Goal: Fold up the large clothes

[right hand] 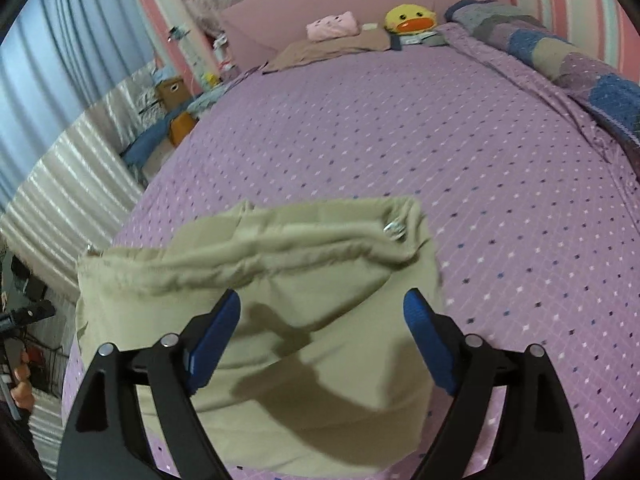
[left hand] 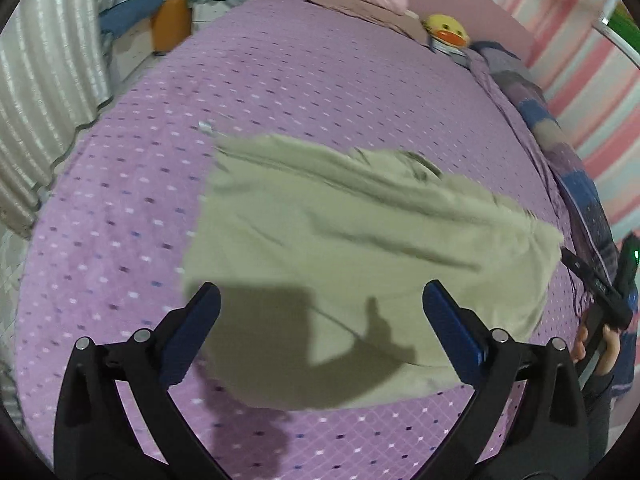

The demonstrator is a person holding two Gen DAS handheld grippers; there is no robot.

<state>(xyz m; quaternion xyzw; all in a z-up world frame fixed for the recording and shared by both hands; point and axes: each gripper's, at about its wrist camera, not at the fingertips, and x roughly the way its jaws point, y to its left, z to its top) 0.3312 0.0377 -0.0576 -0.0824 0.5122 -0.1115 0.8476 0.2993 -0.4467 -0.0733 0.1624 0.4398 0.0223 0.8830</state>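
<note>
two hand-held grippers point down at a bed. the left gripper (left hand: 322, 312) has its jaws spread wide with nothing between them; the right gripper (right hand: 322, 322) is likewise released and empty. just beyond and below both lies a khaki garment (left hand: 340, 240), folded into a rumpled block with a metal fastener (right hand: 394, 229) at its far edge, resting on the purple dotted bedspread (left hand: 300, 92). far off, a yellow duck plush (right hand: 410, 18) sits by the headboard.
</note>
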